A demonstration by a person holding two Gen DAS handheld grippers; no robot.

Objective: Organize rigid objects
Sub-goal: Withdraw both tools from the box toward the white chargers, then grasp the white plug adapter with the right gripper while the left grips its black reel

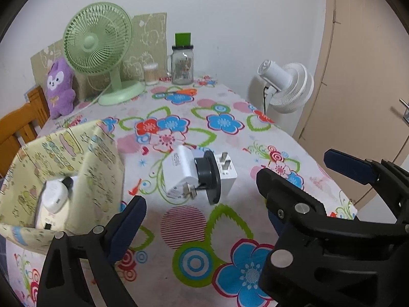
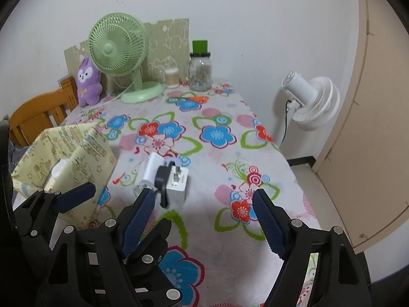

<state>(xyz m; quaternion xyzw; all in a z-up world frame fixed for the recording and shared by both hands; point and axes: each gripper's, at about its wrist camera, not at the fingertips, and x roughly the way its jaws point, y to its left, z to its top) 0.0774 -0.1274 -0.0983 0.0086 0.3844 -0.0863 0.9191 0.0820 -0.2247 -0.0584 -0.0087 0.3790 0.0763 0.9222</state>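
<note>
Above the chargers (image 2: pixel 163 179), both tongs (image 2: pixel 204 220) (image 1: pixel 199 192) gape wide, empty.

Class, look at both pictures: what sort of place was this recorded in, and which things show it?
Probably a room in a home: a table with a flowered tablecloth, a purple plush toy beside a green desk fan, and a wooden chair.

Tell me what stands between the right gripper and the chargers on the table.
Nothing visible. The right gripper stands open above bare tablecloth, with the chargers just ahead and slightly to its left. The left gripper is off to the side, near the box, not in the path.
</note>
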